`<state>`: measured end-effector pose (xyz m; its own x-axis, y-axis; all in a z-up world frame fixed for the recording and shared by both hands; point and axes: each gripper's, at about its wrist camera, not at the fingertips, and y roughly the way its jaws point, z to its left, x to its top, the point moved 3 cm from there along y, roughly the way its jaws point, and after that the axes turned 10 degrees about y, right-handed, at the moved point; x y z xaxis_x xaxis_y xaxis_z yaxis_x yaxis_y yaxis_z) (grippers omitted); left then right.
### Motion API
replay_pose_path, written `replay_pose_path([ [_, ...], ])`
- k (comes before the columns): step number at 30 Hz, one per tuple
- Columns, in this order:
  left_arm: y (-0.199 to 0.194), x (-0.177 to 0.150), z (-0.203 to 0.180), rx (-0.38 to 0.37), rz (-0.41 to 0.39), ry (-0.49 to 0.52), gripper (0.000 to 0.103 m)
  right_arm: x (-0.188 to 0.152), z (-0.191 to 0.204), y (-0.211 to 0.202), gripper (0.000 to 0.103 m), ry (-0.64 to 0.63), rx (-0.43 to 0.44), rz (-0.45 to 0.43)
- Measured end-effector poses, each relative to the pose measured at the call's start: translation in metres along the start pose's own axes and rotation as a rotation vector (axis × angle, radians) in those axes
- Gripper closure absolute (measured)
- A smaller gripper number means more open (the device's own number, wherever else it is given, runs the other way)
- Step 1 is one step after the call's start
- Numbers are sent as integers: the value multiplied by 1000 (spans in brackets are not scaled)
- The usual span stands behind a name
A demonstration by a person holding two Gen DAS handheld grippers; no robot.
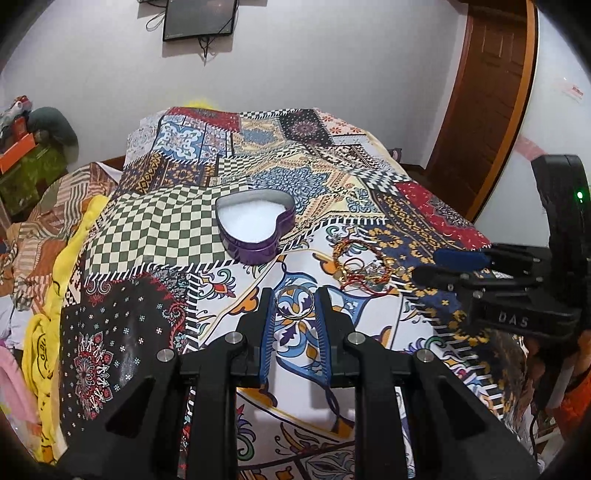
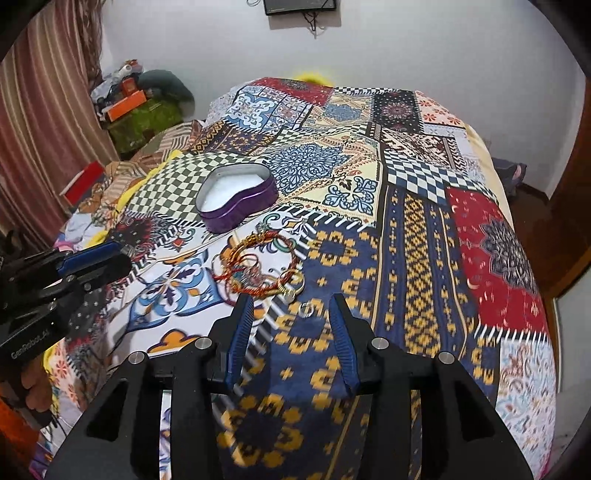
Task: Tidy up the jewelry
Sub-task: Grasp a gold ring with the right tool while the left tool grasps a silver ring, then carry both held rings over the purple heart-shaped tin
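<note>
The left gripper (image 1: 294, 295) reaches low over the patchwork bedspread (image 1: 155, 221), its jaws set apart with a silver bangle (image 1: 294, 303) between the tips; from the wrist view it looks as though the fingers bracket the ring without pinching it, though contact is hard to judge. The right gripper (image 2: 291, 306) hangs beside it, jaws spread wide and holding nothing, just short of the tangle of bracelets (image 2: 258, 271) of red thread and gold. A small ring (image 2: 306, 308) lies on the cloth between its fingertips. Beyond the pile sits the purple heart-shaped tin (image 1: 255, 229), lid off, white lining showing. Nothing lies between either tool and the tin. A dark screen (image 1: 199, 18) hangs on the far wall.
</note>
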<state>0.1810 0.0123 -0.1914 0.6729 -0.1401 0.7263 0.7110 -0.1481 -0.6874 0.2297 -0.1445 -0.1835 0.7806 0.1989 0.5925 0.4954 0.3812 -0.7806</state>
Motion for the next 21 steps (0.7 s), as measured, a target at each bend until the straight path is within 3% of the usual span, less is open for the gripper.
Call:
replay_pose_path([
  [3, 5, 0, 3, -1, 4, -5, 83, 3, 1, 11, 75, -49, -20, 22],
  [11, 14, 1, 6, 5, 12, -3, 82, 4, -1, 28, 77, -118, -18, 87],
  [14, 16, 1, 8, 7, 16, -8, 82, 7, -2, 33, 89, -122, -13, 96],
  [21, 16, 3, 12, 20, 9, -8, 82, 10, 0, 30, 92, -118, -13, 77],
])
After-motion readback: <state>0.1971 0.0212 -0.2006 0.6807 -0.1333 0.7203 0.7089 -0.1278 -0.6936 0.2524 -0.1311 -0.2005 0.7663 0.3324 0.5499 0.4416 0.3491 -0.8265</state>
